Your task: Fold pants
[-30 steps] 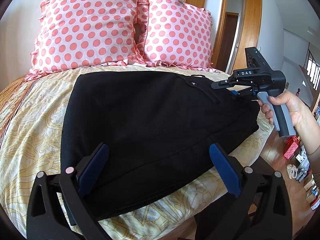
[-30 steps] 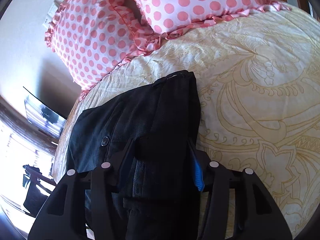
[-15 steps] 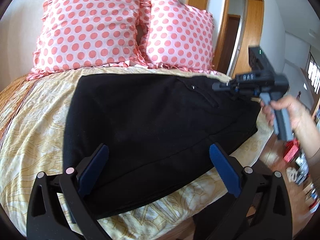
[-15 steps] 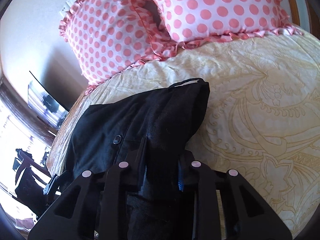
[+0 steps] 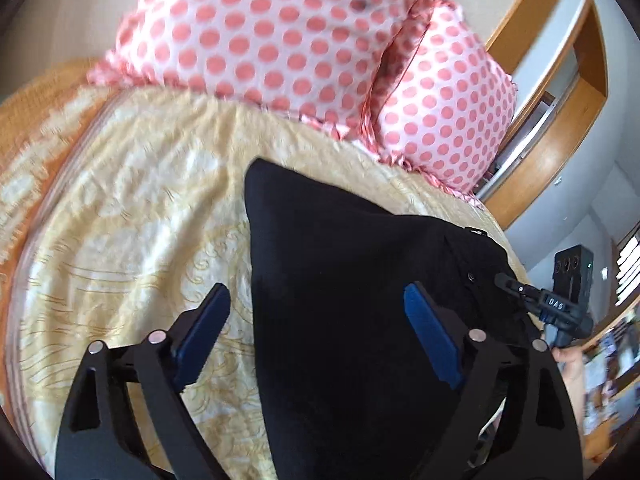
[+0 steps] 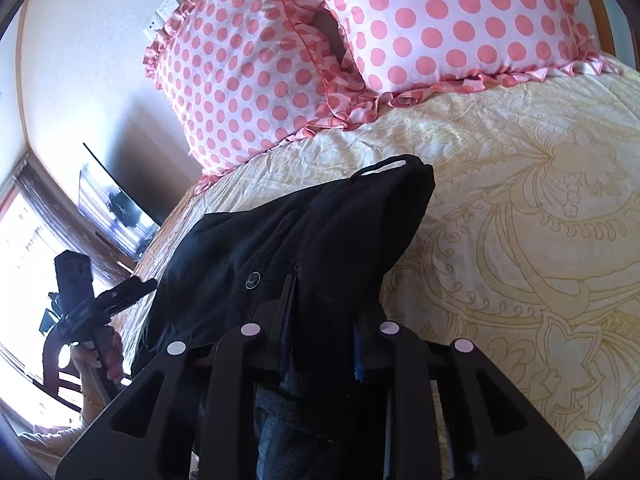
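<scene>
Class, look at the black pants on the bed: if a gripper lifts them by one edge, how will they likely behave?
The pants will probably droop: the cloth already bunches where the right gripper pinches it. They look thick and layered, so likely fairly heavy for cloth. They seem unlikely to slip, since the fabric looks matte. The left gripper is open.

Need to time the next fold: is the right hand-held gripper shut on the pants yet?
Shut. The right hand-held gripper has its blue pads pinched close together with black pants fabric bunched between them.

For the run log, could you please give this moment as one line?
right hand-held gripper: shut on black pants | left hand-held gripper: open | bed
</scene>
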`<act>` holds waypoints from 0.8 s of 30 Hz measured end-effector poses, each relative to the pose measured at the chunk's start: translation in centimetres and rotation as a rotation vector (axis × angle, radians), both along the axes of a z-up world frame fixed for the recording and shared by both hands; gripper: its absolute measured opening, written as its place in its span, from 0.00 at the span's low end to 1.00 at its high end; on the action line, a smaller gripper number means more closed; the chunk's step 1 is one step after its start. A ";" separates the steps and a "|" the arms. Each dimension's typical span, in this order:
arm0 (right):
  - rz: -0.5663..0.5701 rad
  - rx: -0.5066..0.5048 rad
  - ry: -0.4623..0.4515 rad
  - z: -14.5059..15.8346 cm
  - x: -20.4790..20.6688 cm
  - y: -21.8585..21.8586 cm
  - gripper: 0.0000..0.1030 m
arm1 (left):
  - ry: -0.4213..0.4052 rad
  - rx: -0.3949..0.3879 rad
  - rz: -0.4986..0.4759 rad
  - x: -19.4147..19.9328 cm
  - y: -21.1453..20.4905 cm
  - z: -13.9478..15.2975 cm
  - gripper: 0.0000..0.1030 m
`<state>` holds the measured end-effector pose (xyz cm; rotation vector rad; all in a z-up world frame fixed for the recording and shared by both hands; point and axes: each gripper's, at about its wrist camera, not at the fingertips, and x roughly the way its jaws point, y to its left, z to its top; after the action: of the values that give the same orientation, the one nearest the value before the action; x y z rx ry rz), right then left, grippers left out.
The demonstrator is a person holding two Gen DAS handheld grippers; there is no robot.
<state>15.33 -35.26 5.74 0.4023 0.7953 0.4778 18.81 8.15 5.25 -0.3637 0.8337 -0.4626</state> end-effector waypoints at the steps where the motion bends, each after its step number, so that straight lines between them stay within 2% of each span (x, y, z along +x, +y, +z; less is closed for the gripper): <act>1: -0.001 0.000 0.003 -0.1 0.1 0.0 0.23 | 0.022 -0.016 -0.012 0.4 0.0 -0.4 0.83; 4: -0.003 0.002 0.017 -0.4 0.3 -0.2 0.23 | 0.111 -0.087 -0.050 1.9 -0.3 -1.7 0.82; 6: -0.008 0.001 0.033 -0.6 0.5 -0.4 0.25 | 0.122 -0.100 -0.051 2.1 -0.7 -1.9 0.81; 9: -0.022 -0.002 0.072 -1.1 0.9 -0.7 0.39 | 0.153 -0.102 -0.051 2.6 -1.1 -1.8 0.75; 11: -0.013 0.001 0.072 -1.3 1.1 -0.7 0.41 | 0.157 -0.078 -0.039 2.9 -1.4 -1.8 0.63; 12: -0.006 0.000 0.067 -1.4 1.1 -0.6 0.41 | 0.157 -0.059 -0.028 3.0 -1.5 -1.8 0.50; 13: -0.003 -0.007 0.055 -1.3 1.0 -0.6 0.35 | 0.153 -0.035 -0.014 3.0 -1.6 -1.8 0.33; 15: 0.006 0.008 0.040 -1.2 0.8 -0.6 0.26 | 0.137 -0.030 -0.015 2.9 -1.5 -1.7 0.14; 19: 0.022 0.040 0.001 -0.2 0.7 -0.6 0.20 | 0.080 0.002 -0.026 2.5 -1.9 -0.7 0.09; 24: 0.034 0.064 -0.049 1.5 2.1 -0.3 0.16 | -0.020 0.006 -0.035 2.8 -2.3 2.0 0.09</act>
<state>17.40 -35.58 7.28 0.4355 0.7417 0.5437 21.59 5.85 7.29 -0.3389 0.8234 -0.4953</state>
